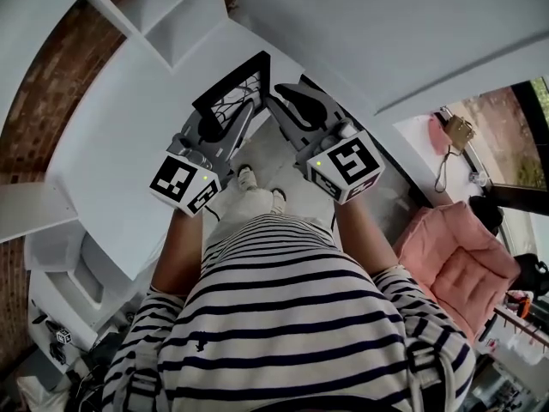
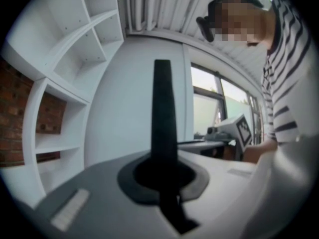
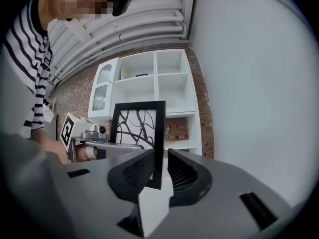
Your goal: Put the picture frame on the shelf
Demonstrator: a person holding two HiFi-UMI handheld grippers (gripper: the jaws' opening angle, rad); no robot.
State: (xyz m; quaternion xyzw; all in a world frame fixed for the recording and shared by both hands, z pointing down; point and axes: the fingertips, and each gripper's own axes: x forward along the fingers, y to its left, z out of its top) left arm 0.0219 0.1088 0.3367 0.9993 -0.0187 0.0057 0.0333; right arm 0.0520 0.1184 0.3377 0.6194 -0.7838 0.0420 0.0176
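Observation:
The picture frame [image 1: 230, 91] is black, with a black-branch drawing on white, and both grippers hold it up in front of the person. My left gripper [image 1: 240, 120] is shut on its left side; in the left gripper view the frame [image 2: 163, 118] stands edge-on between the jaws of that gripper [image 2: 163, 177]. My right gripper [image 1: 279, 101] is shut on its right edge. In the right gripper view the frame [image 3: 137, 127] faces the camera, its edge between the pads of that gripper [image 3: 158, 169]. A white shelf unit [image 1: 170, 17] stands ahead to the left.
The white shelf unit [image 3: 149, 81] has open compartments against a brick wall [image 3: 199, 98]. More white shelves [image 2: 65, 59] show in the left gripper view. A white wall [image 1: 386, 33] is ahead on the right. A pink cushion [image 1: 463, 269] lies at the right, a window [image 2: 219, 103] behind.

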